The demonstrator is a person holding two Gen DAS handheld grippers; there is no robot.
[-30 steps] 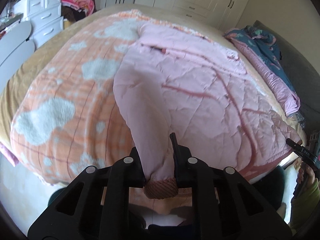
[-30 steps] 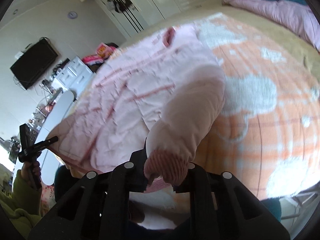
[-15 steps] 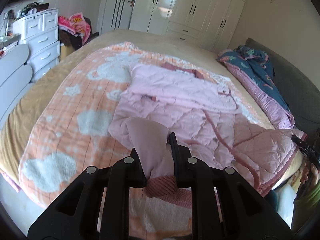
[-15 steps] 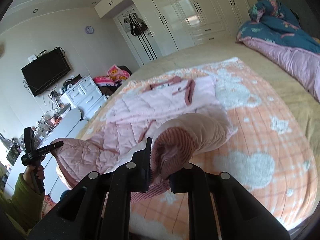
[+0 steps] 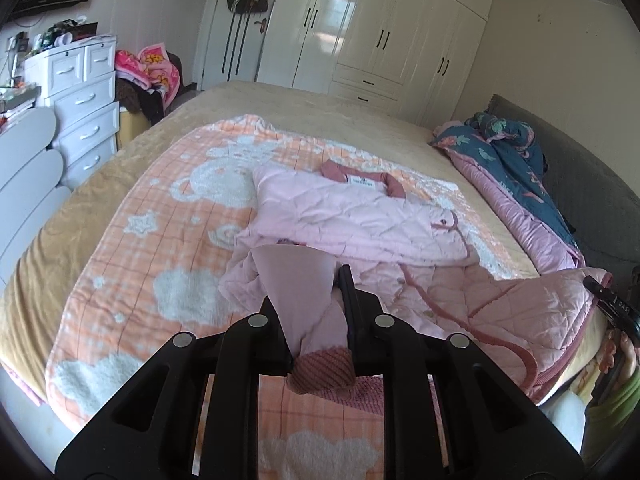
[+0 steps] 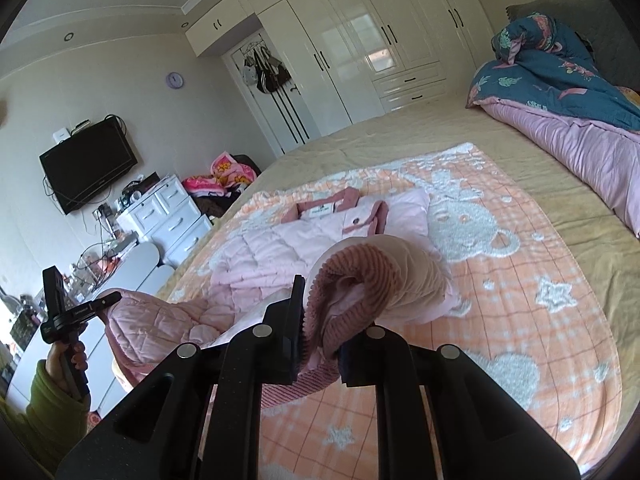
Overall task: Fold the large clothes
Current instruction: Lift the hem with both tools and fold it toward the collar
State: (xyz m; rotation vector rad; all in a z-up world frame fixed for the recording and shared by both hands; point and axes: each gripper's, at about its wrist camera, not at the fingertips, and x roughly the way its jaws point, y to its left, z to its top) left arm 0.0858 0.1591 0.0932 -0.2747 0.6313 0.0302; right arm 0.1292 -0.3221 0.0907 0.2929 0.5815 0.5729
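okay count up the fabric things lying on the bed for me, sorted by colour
Pink quilted coat, each ribbed cuff clamped in a gripper: 1
Orange and white blanket under it: 1
Blue floral quilt with pink lining, by the headboard: 1
Tan bedspread: 1
Total: 4

Around the pink jacket (image 5: 352, 216) the orange blanket (image 5: 152, 216) lies bare on both sides, so I could pass there. A rolled quilt (image 6: 568, 120) blocks the bed's edge beyond the jacket, and a white dresser (image 5: 80, 92) stands off the opposite side.
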